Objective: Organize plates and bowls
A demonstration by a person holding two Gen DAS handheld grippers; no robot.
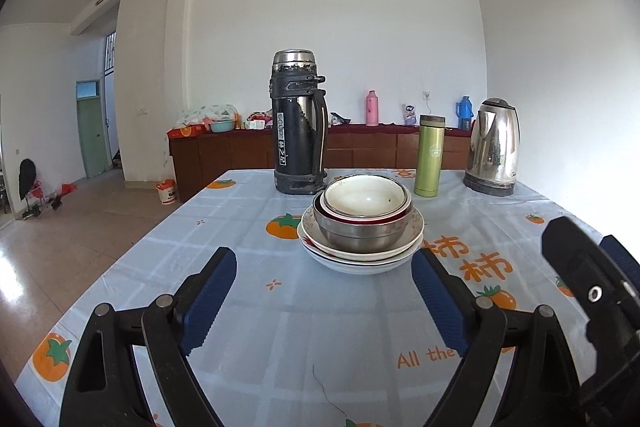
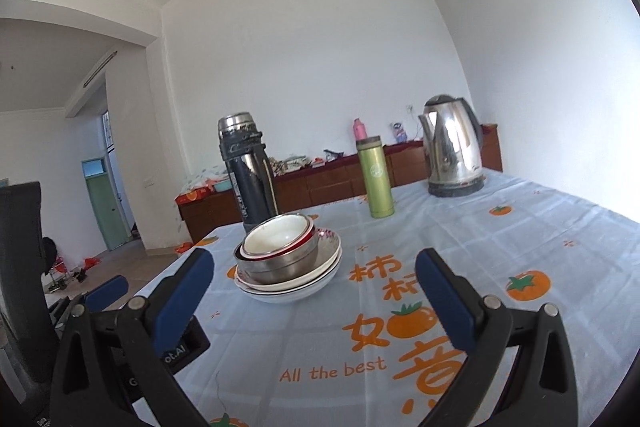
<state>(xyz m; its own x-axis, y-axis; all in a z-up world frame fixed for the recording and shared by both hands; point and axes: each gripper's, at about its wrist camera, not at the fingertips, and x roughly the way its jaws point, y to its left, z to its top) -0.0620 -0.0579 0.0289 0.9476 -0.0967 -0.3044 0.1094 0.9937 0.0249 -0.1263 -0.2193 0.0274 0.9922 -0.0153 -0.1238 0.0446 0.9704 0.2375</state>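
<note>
Both sets of blue pads spread wide w/ nothing between them: left gripper (image 1: 322, 273) at full spread, right gripper (image 2: 314, 277) also gaping, each short of the stack w/o touching it. By the look of it the stacking's done, so the step in hand is prob. just clearing off; best done level and straight away from the dishes, pads kept wide so nothing clips a rim. The white bowl (image 1: 366, 197) sits nested in a steel bowl (image 1: 360, 237) on the plates (image 1: 360, 259), mid-tablecloth (image 1: 256, 315), just ahead of the left fingers and ahead-left of the right ones, w/ black thermos (image 1: 298, 123), green flask (image 1: 430, 155) & kettle (image 1: 494, 147) behind.
</note>
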